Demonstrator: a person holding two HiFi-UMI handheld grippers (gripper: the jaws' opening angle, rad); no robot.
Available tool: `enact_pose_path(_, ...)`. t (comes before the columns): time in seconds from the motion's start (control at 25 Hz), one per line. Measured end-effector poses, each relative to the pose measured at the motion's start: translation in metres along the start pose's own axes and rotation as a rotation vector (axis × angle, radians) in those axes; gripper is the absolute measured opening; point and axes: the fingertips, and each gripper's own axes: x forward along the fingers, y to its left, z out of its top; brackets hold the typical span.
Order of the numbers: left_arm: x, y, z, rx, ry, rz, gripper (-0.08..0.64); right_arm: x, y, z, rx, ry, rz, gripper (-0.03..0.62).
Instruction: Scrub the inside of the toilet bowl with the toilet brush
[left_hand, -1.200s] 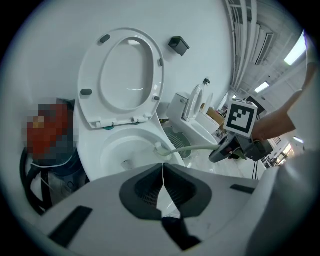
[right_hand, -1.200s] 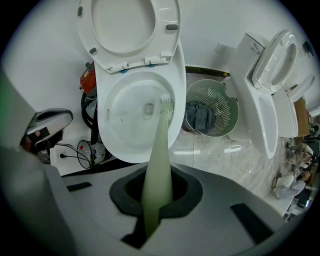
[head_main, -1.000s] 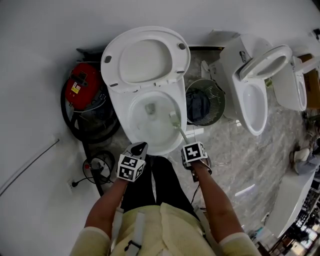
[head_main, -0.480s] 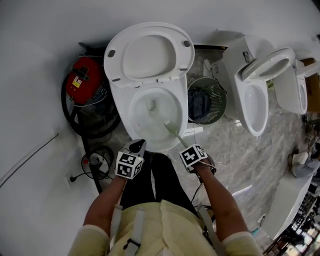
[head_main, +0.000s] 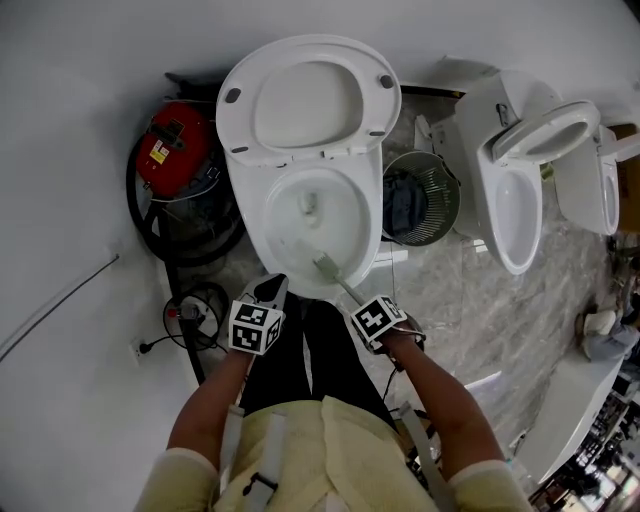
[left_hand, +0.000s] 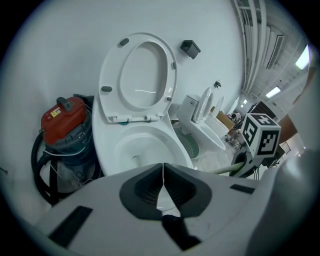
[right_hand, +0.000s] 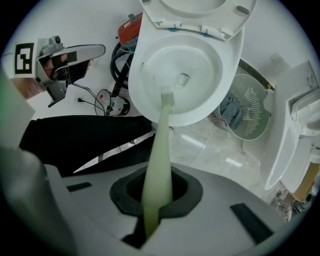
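Head view: both forearms reach forward and down from the torso toward the front rim of the bowl (head_main: 258, 228). The right gripper (head_main: 357, 303) clamps the pale green brush (head_main: 327, 268) by its handle (a jaw pressed to each side), and the shaft slants up and left. The bristle head lies inside the bowl, near the front wall. The left gripper (head_main: 271, 291) hovers beside it at the rim, jaw tips together on nothing. The lid (head_main: 305, 100) stands raised. A red vacuum (head_main: 170, 150) flanks the toilet on the left.

Right gripper (right_hand: 156, 200) clamps toilet brush (right_hand: 159, 135) (head inside toilet bowl (right_hand: 200, 107)).
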Motion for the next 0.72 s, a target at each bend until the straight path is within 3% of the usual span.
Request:
enact_pose_path(0.16, -0.002, 0.002, -0.003, -0.01, -0.002, 0.006, 0.012, 0.003, 0.022, 0.006, 0.008, -0.006, 0.066, 0.021)
enact_pose_path(0.4, -0.005, 0.008, -0.002, -0.024, -0.014, 0.015, 0.012, 0.002, 0.053, 0.028, 0.127, -0.059, 0.203, 0.021)
enact_pose_path(0.72, -0.013, 0.02, -0.002, -0.048, -0.025, 0.036, 0.012, 0.001, 0.076, 0.059, 0.123, -0.115, 0.259, 0.021)
